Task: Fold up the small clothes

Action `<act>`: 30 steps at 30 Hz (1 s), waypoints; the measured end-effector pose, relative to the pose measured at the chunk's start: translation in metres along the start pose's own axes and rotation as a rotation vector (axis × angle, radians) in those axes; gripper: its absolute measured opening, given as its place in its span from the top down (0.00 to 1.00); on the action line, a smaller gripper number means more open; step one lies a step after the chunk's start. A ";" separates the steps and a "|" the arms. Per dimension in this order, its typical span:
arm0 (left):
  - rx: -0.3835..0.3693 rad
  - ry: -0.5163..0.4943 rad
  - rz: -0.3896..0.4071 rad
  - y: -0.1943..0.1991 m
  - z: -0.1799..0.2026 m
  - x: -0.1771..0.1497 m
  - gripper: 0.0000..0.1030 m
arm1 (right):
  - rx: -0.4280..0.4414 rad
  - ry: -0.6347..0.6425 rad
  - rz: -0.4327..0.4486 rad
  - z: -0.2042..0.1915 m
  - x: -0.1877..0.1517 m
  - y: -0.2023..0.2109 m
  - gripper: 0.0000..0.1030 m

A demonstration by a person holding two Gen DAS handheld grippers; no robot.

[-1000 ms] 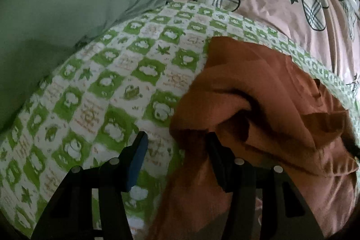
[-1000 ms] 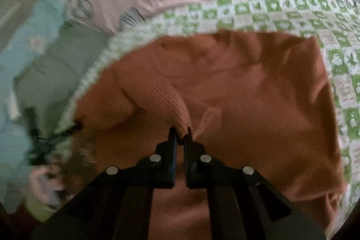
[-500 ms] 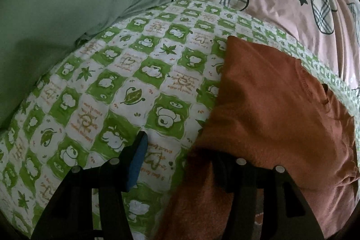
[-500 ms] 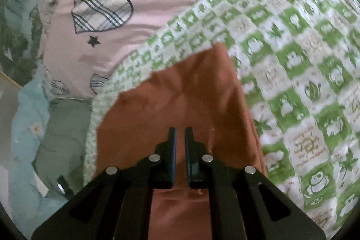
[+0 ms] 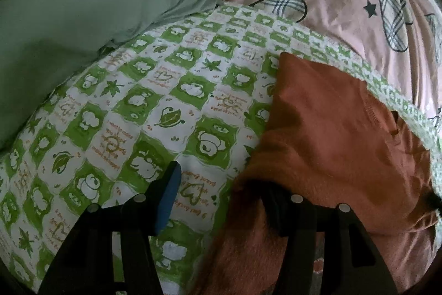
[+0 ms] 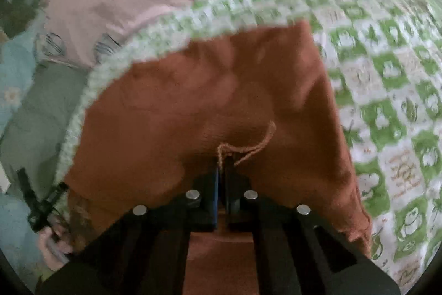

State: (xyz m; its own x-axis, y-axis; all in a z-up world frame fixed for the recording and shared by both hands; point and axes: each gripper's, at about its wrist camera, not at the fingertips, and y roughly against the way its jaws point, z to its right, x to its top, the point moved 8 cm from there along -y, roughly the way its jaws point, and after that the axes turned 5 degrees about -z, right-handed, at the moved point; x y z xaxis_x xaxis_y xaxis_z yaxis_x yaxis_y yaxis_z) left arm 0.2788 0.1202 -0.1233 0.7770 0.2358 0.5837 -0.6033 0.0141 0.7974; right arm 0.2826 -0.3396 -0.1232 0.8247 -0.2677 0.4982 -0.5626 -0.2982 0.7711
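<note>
Right gripper is clamped on a hemmed edge of the rust-orange knitted garment, which spreads ahead of it across the green-and-white checked quilt, long axis running away from it; left gripper stands open at the garment's left edge, far finger buried under cloth, nearest for the next fold.

The left tongs point steeply down with jaws standing apart, the right-hand finger buried under cloth, while the right tongs, likewise angled down, have just closed tight, pinching a fold of the rust-brown garment.
</note>
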 end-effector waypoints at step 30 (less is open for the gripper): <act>0.045 -0.128 -0.080 0.024 -0.018 -0.032 0.44 | -0.129 -0.036 -0.020 0.027 -0.024 0.014 0.94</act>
State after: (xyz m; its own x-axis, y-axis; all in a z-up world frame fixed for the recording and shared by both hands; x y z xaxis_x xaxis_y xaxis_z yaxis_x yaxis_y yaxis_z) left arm 0.2355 0.1308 -0.1256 0.8405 0.1101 0.5306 -0.5322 -0.0162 0.8465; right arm 0.2538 -0.3623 -0.1352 0.8319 -0.2961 0.4693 -0.5318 -0.1840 0.8267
